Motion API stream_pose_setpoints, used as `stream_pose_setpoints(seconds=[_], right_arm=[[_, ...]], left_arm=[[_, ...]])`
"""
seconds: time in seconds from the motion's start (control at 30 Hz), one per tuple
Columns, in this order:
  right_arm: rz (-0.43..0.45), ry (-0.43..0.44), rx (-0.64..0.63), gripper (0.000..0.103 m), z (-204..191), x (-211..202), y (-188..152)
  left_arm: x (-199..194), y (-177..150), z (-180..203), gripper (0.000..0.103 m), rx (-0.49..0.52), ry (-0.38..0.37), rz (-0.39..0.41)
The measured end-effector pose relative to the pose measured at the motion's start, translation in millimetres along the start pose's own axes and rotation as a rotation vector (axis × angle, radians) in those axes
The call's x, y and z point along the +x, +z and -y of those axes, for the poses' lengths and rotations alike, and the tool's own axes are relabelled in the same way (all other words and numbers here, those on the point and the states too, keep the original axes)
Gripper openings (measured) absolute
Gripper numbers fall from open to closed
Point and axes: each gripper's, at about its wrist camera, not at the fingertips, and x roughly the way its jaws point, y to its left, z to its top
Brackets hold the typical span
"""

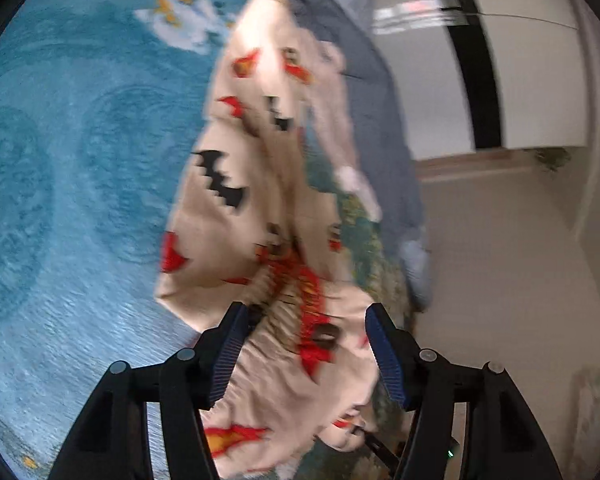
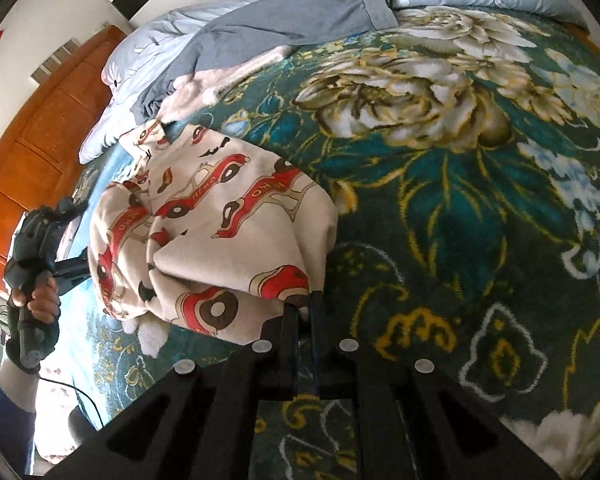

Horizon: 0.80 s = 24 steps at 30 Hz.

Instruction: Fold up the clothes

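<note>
Two covers are spreading across the bed (image 2: 440,200), a green floral blanket (image 2: 460,240) and a blue one (image 1: 80,160). Cream printed clothing (image 2: 220,232) is lying bunched on them, near grey clothes (image 2: 284,28). My right hand-held gripper (image 2: 305,308) is clenching the cream cloth's edge. My left hand-held gripper (image 1: 304,344) is gaping wide, cloth lying between its fingers.

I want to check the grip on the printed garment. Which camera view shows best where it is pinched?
The right wrist view: the right gripper is shut on the printed garment at its edge, sharply seen. The left wrist view shows the cloth blurred between the open left gripper.
</note>
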Motion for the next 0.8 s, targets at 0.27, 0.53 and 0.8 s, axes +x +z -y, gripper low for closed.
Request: stream_pose_setpoints(seconds=[0.27,0.53,0.8], right_arm=[[-0.008,0.023,0.030,0.006,7.2,5.0,2.8],[-0.007,0.025,0.039,0.006,8.0,6.6,1.2],[-0.002,0.022,0.072,0.006,8.2,5.8,-2.0]], left_arm=[[6.0,-5.2,9.3,0.065,0.051,0.033,-0.056],[26.9,-3.4,20.7,0.063,0.097,0.122,-0.085],[21.8,-21.8,35.6,0.005,0.234,0.289,-0.034]])
